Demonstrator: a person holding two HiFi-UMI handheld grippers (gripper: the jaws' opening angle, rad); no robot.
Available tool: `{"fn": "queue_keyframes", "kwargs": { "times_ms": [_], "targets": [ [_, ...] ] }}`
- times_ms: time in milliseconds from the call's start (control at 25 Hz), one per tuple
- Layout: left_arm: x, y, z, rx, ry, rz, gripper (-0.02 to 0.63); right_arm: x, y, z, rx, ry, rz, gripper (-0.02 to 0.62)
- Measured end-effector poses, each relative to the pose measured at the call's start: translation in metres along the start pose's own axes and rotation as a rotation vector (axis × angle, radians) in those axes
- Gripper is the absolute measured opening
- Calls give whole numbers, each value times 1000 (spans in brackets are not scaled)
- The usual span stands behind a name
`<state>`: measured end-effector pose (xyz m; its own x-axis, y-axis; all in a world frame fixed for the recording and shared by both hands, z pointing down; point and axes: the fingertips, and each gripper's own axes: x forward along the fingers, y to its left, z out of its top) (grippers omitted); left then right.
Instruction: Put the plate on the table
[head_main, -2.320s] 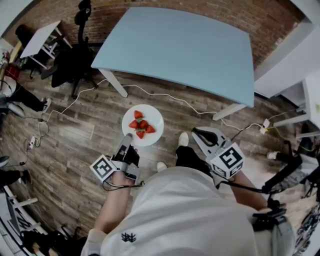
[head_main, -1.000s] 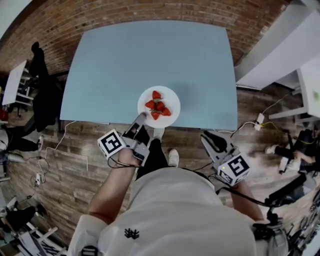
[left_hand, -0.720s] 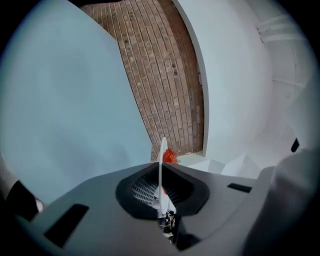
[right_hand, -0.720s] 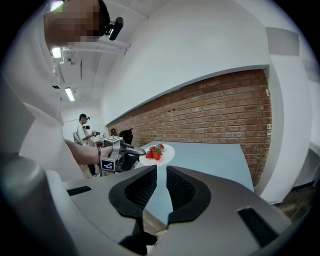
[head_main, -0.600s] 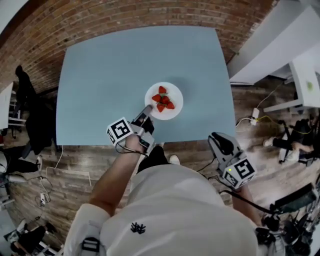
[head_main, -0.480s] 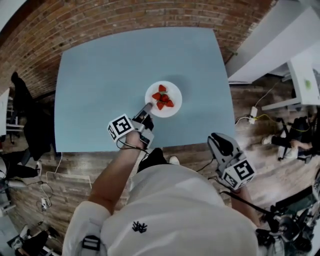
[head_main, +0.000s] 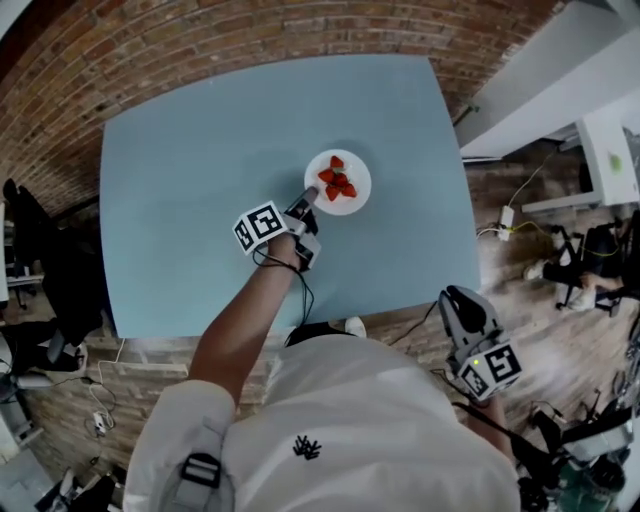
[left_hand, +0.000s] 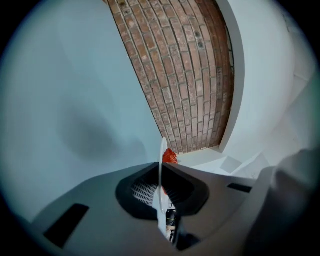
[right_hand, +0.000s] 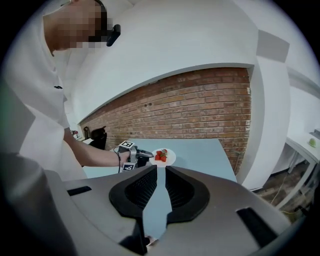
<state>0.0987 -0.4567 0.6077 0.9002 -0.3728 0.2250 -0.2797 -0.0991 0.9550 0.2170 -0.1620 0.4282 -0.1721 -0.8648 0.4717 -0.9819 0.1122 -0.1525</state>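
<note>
A white plate (head_main: 338, 182) with several strawberries (head_main: 337, 183) hangs over the middle of the light blue table (head_main: 200, 150). My left gripper (head_main: 305, 199) is shut on the plate's near rim. In the left gripper view the plate (left_hand: 161, 172) shows edge-on between the closed jaws, with a strawberry (left_hand: 170, 156) beyond and a shadow on the table (left_hand: 60, 100). Whether the plate touches the table I cannot tell. My right gripper (head_main: 462, 308) hangs low at the right, off the table, its jaws slightly apart and empty. The right gripper view shows the plate (right_hand: 163, 156) and left gripper (right_hand: 144, 154) far off.
A brick wall (head_main: 200, 40) runs behind the table. Wooden floor (head_main: 130, 360) lies in front of it, with cables and a power strip (head_main: 505, 215) at the right. A white desk (head_main: 610, 150) stands further right. A dark chair (head_main: 55, 270) is at the left.
The person walked up to the table. My left gripper carried the plate from above the floor to over the table's middle. The right gripper stayed low at the right.
</note>
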Motion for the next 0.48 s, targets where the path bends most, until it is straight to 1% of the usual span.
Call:
{"fn": "queue_keyframes", "kwargs": {
  "times_ms": [240,480],
  "targets": [
    [39,40,22,13,38,56,12,13,-7,-5,38,36,-55,48],
    [58,63,16,-10,64,67,14,13,-15,-8,68,74,-106,49]
  ]
}}
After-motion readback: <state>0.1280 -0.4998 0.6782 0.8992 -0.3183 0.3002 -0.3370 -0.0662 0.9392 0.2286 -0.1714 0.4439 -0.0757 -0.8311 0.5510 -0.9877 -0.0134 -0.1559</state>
